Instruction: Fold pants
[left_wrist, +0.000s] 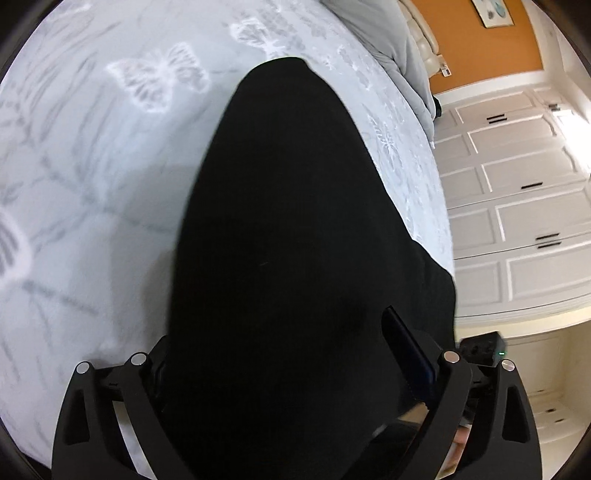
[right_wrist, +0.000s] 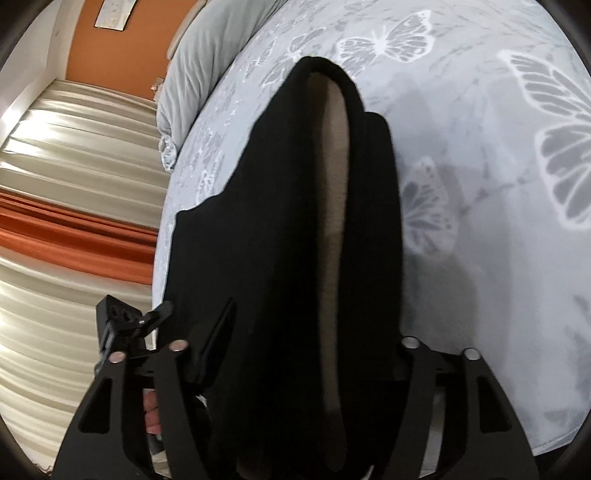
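Note:
Black pants (left_wrist: 280, 184) lie lengthwise on a light grey bedspread with white butterflies (left_wrist: 92, 184), near the bed's side edge. My left gripper (left_wrist: 280, 332) straddles their near end with jaws wide; its right finger (left_wrist: 406, 350) shows a blue pad, and cloth covers most of the left finger. In the right wrist view the pants (right_wrist: 258, 221) show a beige inner strip (right_wrist: 332, 221) down the middle. My right gripper (right_wrist: 314, 321) also stands open over the cloth. Its left finger (right_wrist: 218, 332) rests beside the fabric; the other is hidden under it.
A grey duvet (right_wrist: 207, 74) is bunched at the head of the bed. White panelled wardrobe doors (left_wrist: 517, 203) stand beyond the bed's edge. Cream and orange curtains (right_wrist: 74, 166) hang on the other side. The other gripper's body (left_wrist: 480, 350) sits close by.

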